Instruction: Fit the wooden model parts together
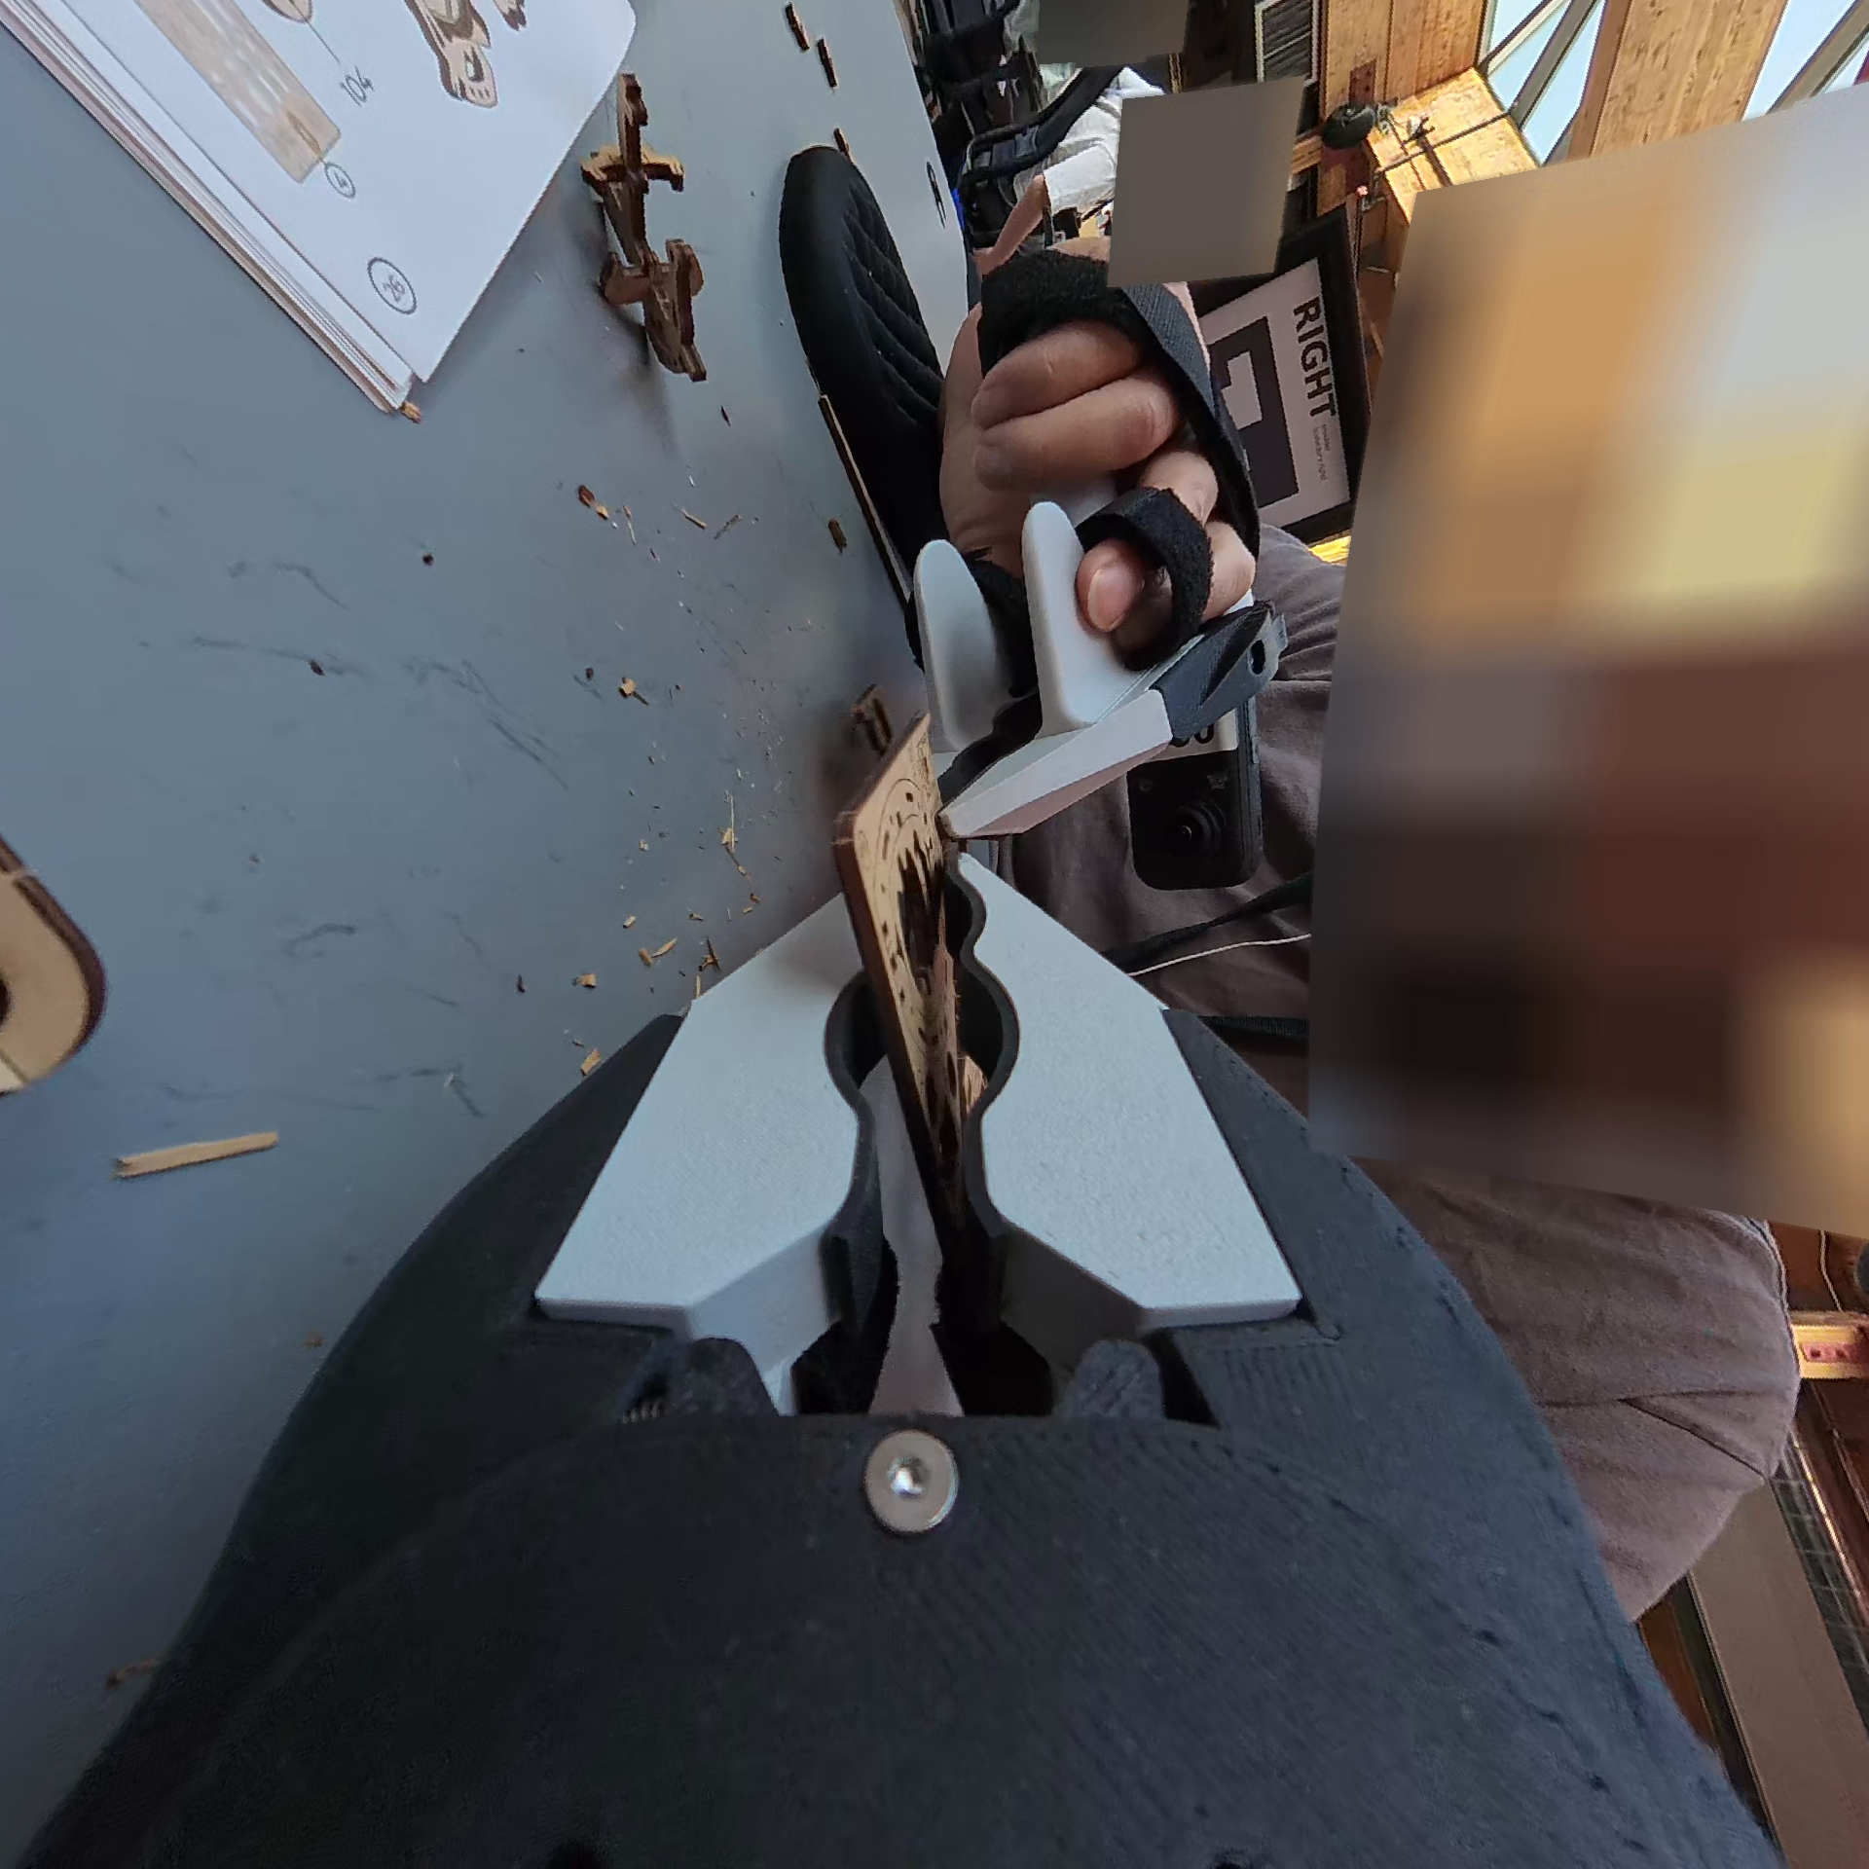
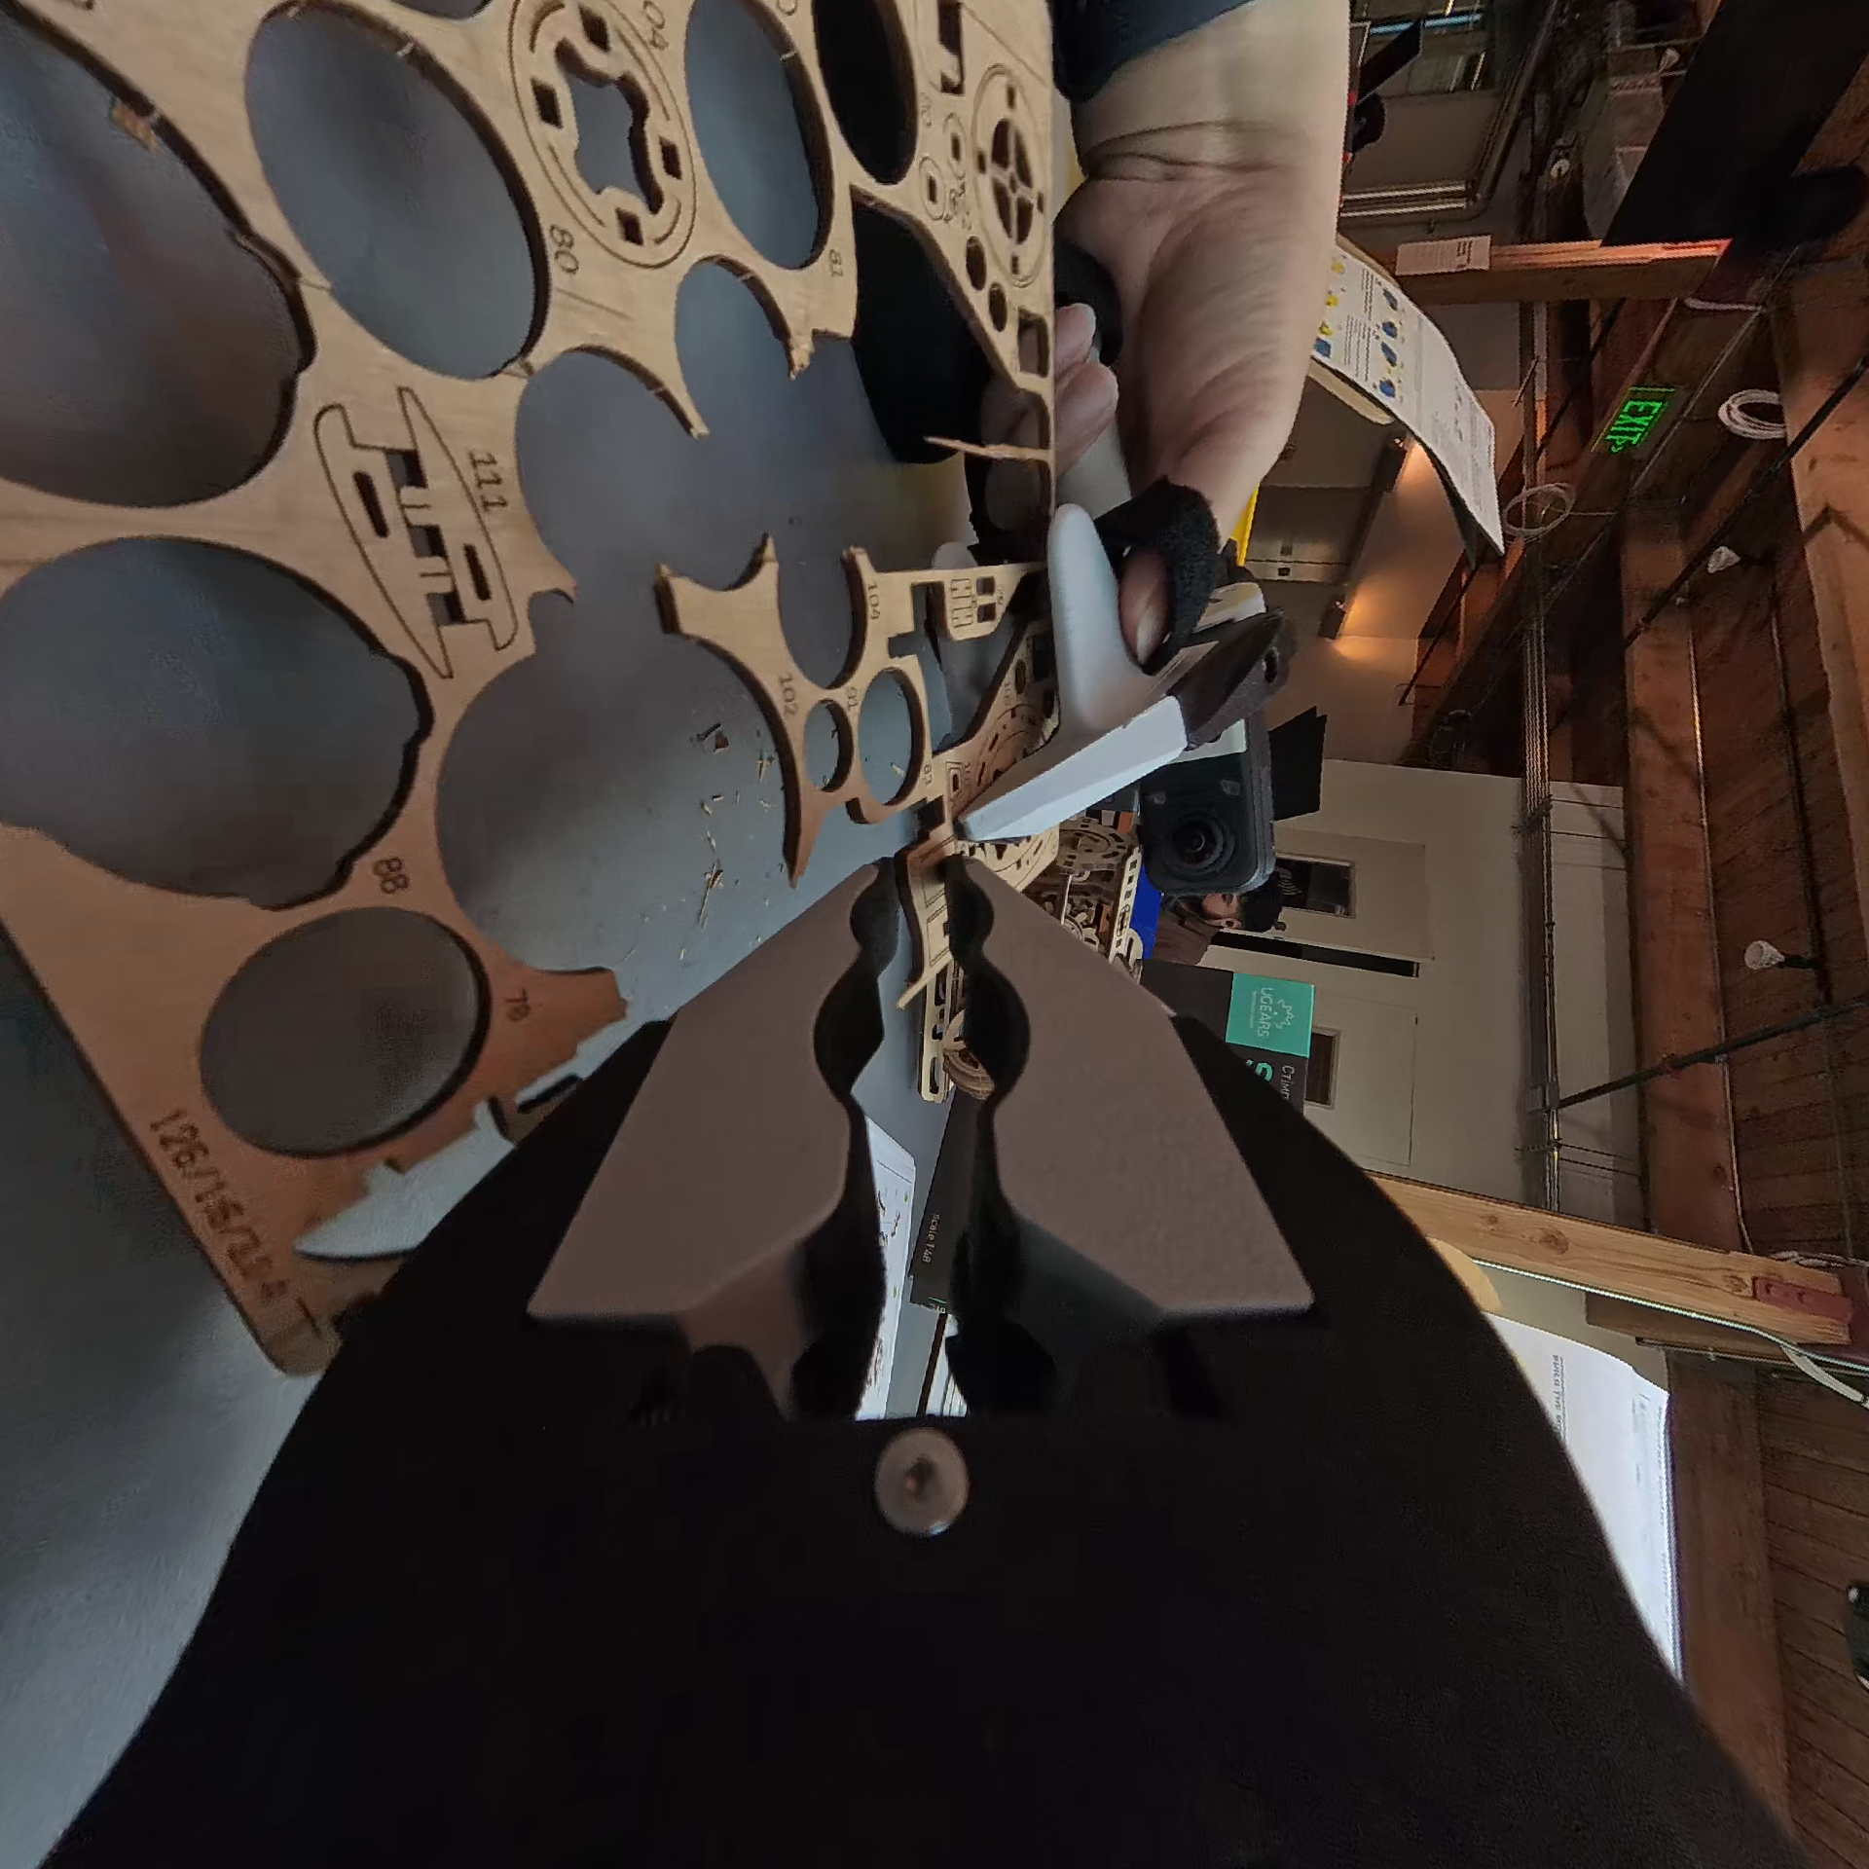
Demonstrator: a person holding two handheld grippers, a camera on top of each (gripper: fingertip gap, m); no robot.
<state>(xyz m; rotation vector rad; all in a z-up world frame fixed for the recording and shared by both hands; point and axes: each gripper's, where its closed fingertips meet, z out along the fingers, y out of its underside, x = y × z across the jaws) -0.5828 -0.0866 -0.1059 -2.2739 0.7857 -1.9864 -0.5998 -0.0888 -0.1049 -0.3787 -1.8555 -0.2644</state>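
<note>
Plywood sheet: pale, laser-cut, many holes

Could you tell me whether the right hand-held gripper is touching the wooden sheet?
Touching: the left wrist view shows the right hand-held gripper tips meeting the wooden sheet.

Each claw has a broad matte black printed body with one silver screw set centrally behind two pale grey fingers whose inner edges are wavy. The left claw shows this up close. Beyond its tips, the right claw has grey loop handles, black fabric straps around the person's hand, and a small black camera mounted beneath. The person wears a grey top.
</note>
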